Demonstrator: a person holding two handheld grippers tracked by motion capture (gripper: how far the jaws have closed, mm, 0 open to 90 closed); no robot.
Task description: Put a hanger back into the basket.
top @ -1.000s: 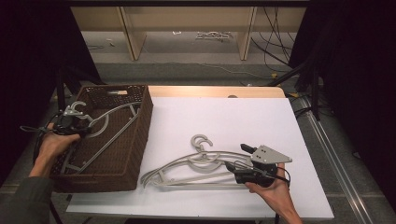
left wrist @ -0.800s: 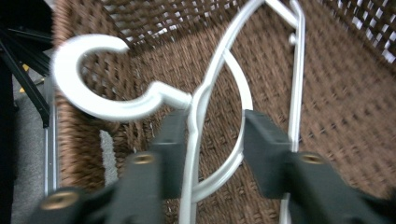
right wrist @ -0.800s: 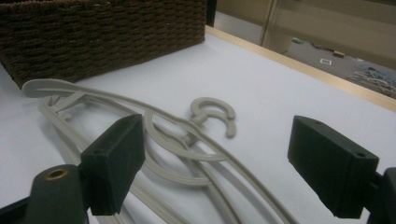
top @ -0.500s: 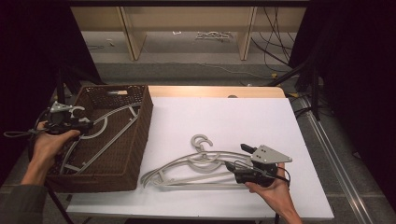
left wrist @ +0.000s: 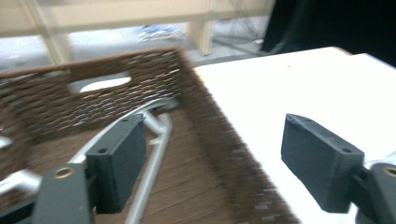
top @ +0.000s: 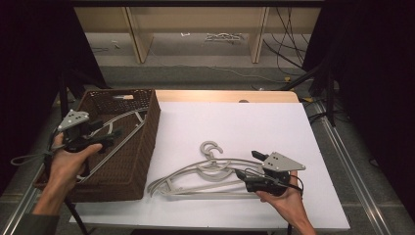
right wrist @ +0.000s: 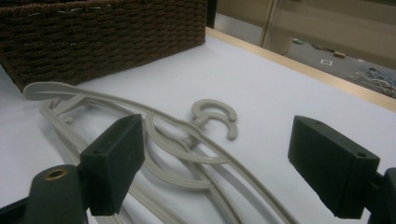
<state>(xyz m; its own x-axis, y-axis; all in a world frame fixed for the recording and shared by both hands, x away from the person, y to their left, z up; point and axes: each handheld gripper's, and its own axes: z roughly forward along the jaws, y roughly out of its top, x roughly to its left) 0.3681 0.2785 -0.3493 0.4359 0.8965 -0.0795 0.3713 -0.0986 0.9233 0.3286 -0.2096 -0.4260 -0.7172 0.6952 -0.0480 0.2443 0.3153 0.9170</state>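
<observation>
My left tongs (top: 105, 139) are released, jaws have just been opening, nothing between the pads; they hang over the wicker basket (top: 132, 161), jaws pointing toward the white table (top: 274, 122). My right tongs (top: 241, 172) are also released, jaws wide, low over the table at the right end of the hanger pile (top: 205, 171), pads not touching it

Largest first: the basket sits at the table's left edge, dark brown weave, handle slot in the far wall. Inside it lies one grey hanger (left wrist: 156, 135), flat on the basket floor, under the left tongs

The pile of grey plastic hangers lies on the table just right of the basket, hook (right wrist: 214, 115) toward the far side

No readable writing or labels anywhere
</observation>
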